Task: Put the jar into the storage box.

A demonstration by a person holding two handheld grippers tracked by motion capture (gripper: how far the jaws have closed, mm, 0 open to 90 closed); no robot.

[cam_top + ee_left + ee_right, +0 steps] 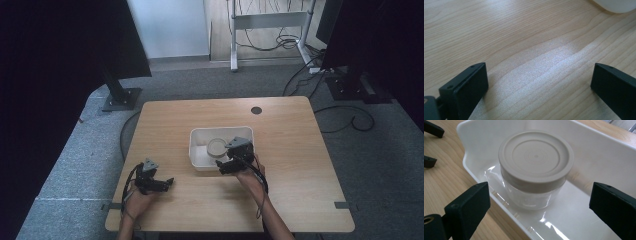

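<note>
Jar with a beige screw lid is standing upright inside a white tray, and it is sitting near the middle of the right gripper view, between the two black jaws. That centring suggests the right hand-held gripper is being lined up to close on the jar from both sides; its jaws are standing wide apart with nothing between them touching, and the near rim of the tray is lying across the lower part of the frame. The clear body under the lid looks smooth, so a grip just below the lid is probably the aim.

In the high view the tray is resting at the centre of the wooden worktop, the jar is appearing as a pale disc inside it, and the right hand-held gripper is hovering at the tray's lower right edge. The left hand-held gripper is waiting in the lower left of that frame, well apart from the tray, likely kept out of the way.

The left gripper view is looking at bare worktop grain between widely spread, empty jaws, with a corner of the tray in the upper right. The lid's moulded rings are readable from the right gripper view, while the high view is giving the overall layout.
</note>
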